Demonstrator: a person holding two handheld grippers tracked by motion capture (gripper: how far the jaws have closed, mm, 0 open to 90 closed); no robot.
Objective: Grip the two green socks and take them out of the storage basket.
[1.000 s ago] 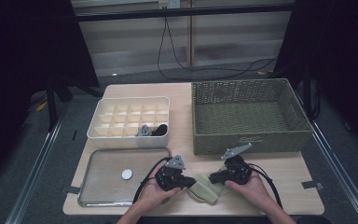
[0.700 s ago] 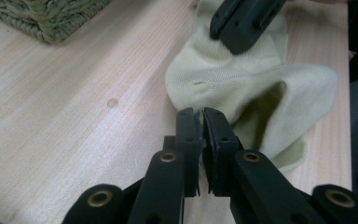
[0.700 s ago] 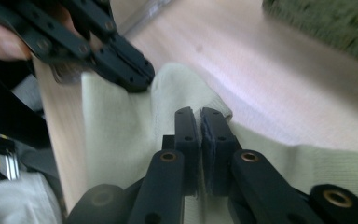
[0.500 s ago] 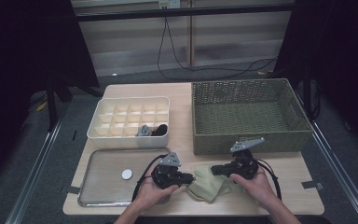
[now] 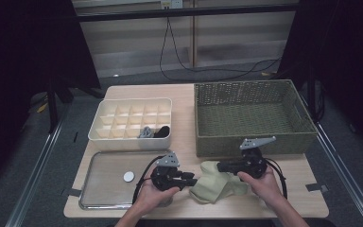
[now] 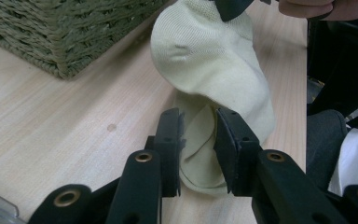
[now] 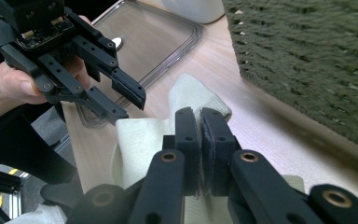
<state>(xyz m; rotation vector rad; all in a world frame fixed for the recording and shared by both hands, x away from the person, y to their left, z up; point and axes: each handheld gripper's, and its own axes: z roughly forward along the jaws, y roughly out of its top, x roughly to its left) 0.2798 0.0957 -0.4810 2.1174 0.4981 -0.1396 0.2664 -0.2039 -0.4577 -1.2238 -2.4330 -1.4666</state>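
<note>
A pale yellow-green sock [image 5: 213,187] lies on the table's front edge between my two grippers. My right gripper [image 5: 220,166] is shut on the sock's upper end and holds that end raised off the wood; in the right gripper view the jaws [image 7: 200,116] pinch the fabric [image 7: 142,140]. My left gripper [image 5: 194,180] is open at the sock's left side. In the left gripper view its jaws [image 6: 199,122] stand apart with a fold of the sock [image 6: 214,70] lying between them, untouched by the pads. The left gripper [image 7: 128,109] is also open in the right gripper view.
A green wicker basket [image 5: 250,113] stands at the back right, just behind the right hand. At the back left a white divider box [image 5: 132,118] holds dark rolled items [image 5: 153,131]. A clear tray [image 5: 104,189] with a small white disc [image 5: 129,176] lies front left.
My right gripper has moved right and up with the sock's end, pulling the sock out longer. My left gripper has drifted slightly left and now stands open at the sock.
</note>
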